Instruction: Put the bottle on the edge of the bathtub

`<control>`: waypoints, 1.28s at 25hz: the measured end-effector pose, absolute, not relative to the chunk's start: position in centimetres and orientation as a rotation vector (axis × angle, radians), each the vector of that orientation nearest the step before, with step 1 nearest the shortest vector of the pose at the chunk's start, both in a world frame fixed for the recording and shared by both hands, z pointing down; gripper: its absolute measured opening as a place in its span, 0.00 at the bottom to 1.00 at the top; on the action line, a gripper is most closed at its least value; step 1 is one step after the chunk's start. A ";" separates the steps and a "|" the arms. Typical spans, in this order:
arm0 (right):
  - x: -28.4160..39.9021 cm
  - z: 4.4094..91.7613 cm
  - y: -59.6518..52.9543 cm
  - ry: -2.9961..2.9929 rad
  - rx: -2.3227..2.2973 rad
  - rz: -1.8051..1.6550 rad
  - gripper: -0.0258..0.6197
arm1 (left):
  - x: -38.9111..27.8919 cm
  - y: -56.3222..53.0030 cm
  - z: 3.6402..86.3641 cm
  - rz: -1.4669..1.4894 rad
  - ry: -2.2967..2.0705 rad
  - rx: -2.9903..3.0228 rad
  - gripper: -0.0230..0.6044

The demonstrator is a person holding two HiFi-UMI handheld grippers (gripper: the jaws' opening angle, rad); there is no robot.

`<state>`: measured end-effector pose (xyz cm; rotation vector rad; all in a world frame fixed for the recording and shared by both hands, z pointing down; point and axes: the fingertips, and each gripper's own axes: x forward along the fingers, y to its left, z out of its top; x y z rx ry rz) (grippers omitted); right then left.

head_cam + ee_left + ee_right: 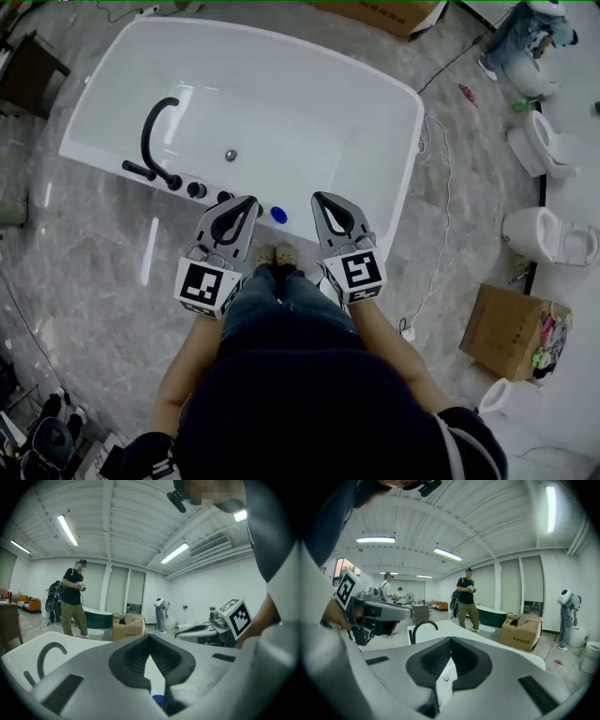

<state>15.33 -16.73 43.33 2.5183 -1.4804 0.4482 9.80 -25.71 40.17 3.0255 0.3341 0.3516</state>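
L gripper (250,201): I see jaws shut, empty; over bathtub (281,94) near rim
R gripper (320,198): same (shut, nothing held)
Bottle (278,214): blue; on that rim, btw grippers

- Open cardboard box (511,328) on the floor, well right of the right tongs (319,198).
- White toilet (551,234) beyond it.
- Standing person (72,603) far ahead of the left tongs (150,638).

Your head camera looks steeply down on the bathtub (412,159) from close above. The cameras on your left gripper (250,201) and right gripper (319,197) face nearly level across it, sharing the faucet (423,629) and cardboard box (520,632).
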 end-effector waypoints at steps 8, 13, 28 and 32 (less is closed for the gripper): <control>20.1 28.4 -14.5 -1.350 2.680 0.091 0.08 | 12.7 -26.7 26.9 0.059 0.106 3.184 0.07; 20.4 20.6 -15.0 -1.307 2.700 -0.133 0.08 | 12.7 -28.1 20.1 -0.090 -0.022 3.228 0.07; 20.3 18.9 -15.1 -1.337 2.685 -0.154 0.08 | 12.8 -27.6 18.5 -0.122 -0.023 3.239 0.07; 20.3 19.0 -14.9 -1.333 2.697 -0.144 0.08 | 12.8 -27.4 18.4 -0.112 -0.017 3.237 0.07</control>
